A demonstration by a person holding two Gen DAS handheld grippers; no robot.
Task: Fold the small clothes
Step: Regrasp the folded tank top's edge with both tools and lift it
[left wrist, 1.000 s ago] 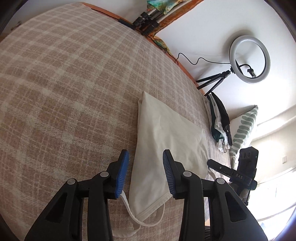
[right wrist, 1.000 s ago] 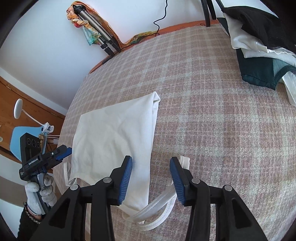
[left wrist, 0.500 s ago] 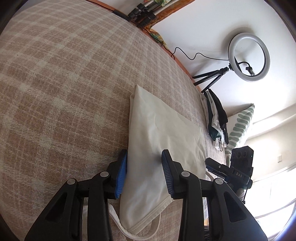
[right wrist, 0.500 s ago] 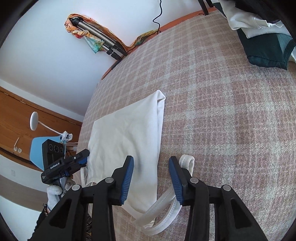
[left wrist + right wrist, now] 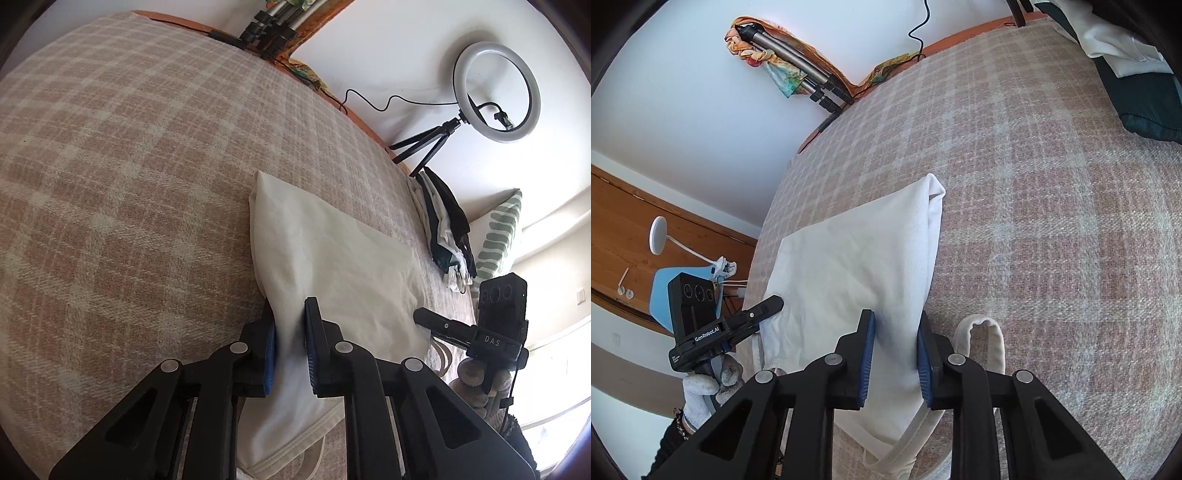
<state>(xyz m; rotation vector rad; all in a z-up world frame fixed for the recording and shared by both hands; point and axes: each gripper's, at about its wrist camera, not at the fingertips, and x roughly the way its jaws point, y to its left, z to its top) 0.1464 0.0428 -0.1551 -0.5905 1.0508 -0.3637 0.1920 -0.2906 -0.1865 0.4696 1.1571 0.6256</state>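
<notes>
Most of both views is filled by the plaid bed cover (image 5: pixel 140 155), and on it lies the task's thing, a cream garment (image 5: pixel 343 266), already doubled once, with its straps (image 5: pixel 982 332) trailing at the near end. Well off at the far corner sits a pile of clothes (image 5: pixel 447 229) (folded or waiting, I cannot tell).

One long side of the garment is pinched by the left gripper (image 5: pixel 290 354), its jaws narrowed on a raised ridge of cloth. At the opposite side the right gripper (image 5: pixel 895 354) straddles the edge with cloth between the pads, the gap somewhat wider.

This looks like the grasp before a further fold. Next, both should lift evenly and carry the near end toward the far edge, keeping the layers aligned.
</notes>
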